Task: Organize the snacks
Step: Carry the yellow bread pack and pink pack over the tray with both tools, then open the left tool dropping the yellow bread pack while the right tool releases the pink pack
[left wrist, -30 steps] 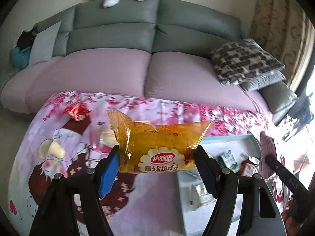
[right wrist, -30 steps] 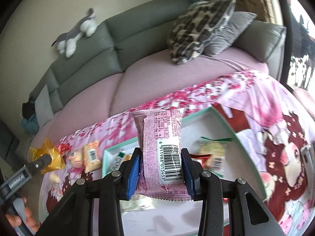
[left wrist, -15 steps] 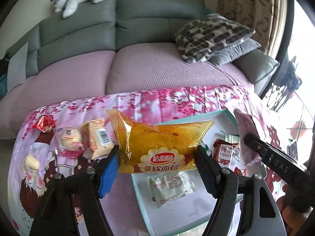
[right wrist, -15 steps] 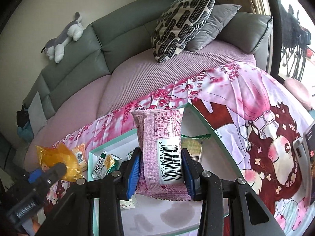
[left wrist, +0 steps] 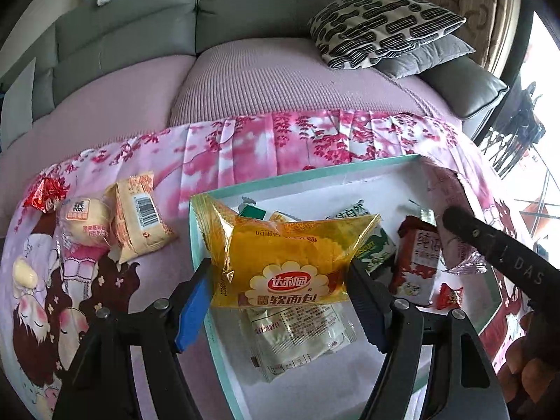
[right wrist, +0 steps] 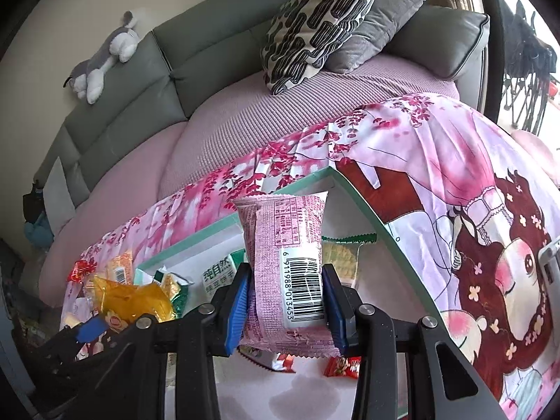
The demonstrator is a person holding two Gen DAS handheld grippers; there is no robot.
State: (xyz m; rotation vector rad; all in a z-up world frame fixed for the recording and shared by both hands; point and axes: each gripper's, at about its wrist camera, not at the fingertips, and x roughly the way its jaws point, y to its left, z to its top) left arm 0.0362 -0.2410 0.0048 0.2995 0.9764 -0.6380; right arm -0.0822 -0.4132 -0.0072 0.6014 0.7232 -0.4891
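My left gripper (left wrist: 280,280) is shut on a yellow bread packet (left wrist: 287,255) and holds it above the left part of a white tray with a teal rim (left wrist: 301,174). My right gripper (right wrist: 287,297) is shut on a pink snack packet (right wrist: 285,262) with a barcode, held above the same tray (right wrist: 360,203). The right gripper also shows at the right of the left wrist view (left wrist: 497,248). The yellow packet shows at the lower left of the right wrist view (right wrist: 133,297). Several packets lie in the tray, among them a clear one (left wrist: 297,336) and a red one (left wrist: 418,262).
Outside the tray to the left, two pale bread packets (left wrist: 140,217) (left wrist: 84,220) and a red wrapped sweet (left wrist: 47,192) lie on the pink cartoon tablecloth (left wrist: 245,147). Behind stands a grey sofa with a pink cover (left wrist: 266,70), patterned cushions (left wrist: 381,24) and a plush toy (right wrist: 101,59).
Both grippers have moved right and forward over the tray, each still holding its packet. The tray now fills more of both views.
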